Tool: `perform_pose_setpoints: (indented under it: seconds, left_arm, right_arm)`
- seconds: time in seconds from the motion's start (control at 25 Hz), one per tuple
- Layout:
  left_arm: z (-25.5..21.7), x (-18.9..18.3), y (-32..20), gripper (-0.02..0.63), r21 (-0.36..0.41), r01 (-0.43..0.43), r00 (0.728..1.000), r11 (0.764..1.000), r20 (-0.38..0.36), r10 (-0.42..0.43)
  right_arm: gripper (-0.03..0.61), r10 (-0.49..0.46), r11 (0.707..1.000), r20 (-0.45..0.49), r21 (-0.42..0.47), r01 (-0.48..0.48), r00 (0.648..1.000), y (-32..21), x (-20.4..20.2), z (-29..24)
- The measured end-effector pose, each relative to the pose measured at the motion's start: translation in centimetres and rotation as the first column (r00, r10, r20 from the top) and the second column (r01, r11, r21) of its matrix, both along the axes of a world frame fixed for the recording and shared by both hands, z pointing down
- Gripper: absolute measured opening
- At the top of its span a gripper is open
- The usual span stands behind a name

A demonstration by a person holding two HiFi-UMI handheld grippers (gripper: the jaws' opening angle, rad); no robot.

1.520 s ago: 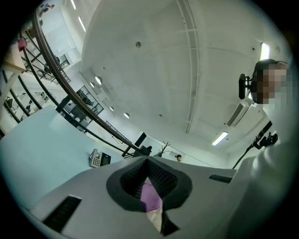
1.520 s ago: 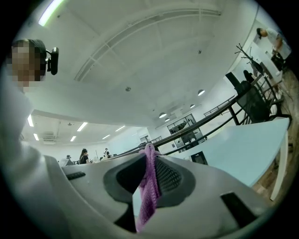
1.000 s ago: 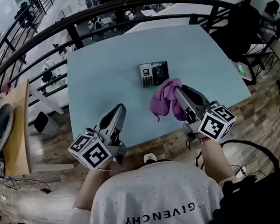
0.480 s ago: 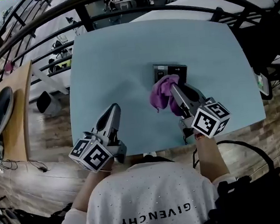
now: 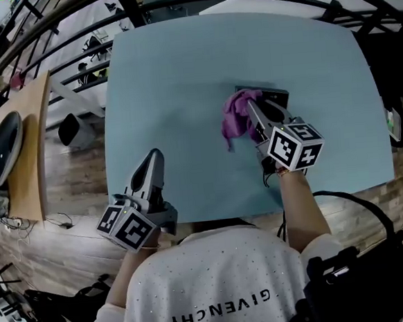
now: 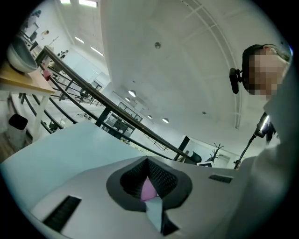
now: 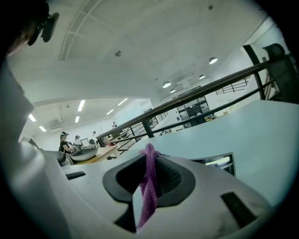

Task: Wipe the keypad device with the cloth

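Note:
A black keypad device [image 5: 271, 96] lies flat on the pale blue table [image 5: 181, 75]; the purple cloth [image 5: 235, 115] covers its left part. My right gripper [image 5: 251, 106] is shut on the cloth, its tip over the device. From the right gripper view the cloth [image 7: 148, 186] shows as a strip pinched between the jaws, and an edge of the device [image 7: 216, 162] peeks past them. My left gripper [image 5: 152, 161] rests near the table's front left, well away from the device, with its jaws together and nothing held.
A curved black railing [image 5: 59, 25] runs behind the table. A wooden side table [image 5: 31, 156] with a dark round object stands at the left. The person's torso fills the bottom of the head view. Cables lie on the wooden floor at the right.
The right gripper has carried the cloth forward from in front of the device onto it. The head camera has tilted so the table sits higher in view. The left gripper stays put.

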State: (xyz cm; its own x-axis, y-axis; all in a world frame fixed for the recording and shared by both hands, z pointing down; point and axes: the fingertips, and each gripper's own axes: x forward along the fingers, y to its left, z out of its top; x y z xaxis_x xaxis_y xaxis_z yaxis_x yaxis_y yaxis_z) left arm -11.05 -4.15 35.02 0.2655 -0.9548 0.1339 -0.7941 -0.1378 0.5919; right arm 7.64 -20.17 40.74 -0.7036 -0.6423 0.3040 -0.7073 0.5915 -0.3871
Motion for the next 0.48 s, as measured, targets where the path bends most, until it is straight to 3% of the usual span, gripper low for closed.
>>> perform_pose_setpoints:
  seconds: [0.16, 0.48]
  left_arm:
    - [0.6, 0.1, -0.2, -0.009, -0.02, -0.012, 1.0, 1.0, 0.0, 0.012]
    - [1.0, -1.0, 1.0, -0.009, -0.049, -0.004, 1.0, 0.999, 0.001, 0.004]
  right_arm:
    - [0.06, 0.028, 1.0, -0.077, 0.01, -0.027, 0.997, -1.2, 0.1, 1.9]
    - [0.062, 0.093, 0.995, -0.1, 0.028, -0.09, 0.991, -1.9, 0.9, 2.1]
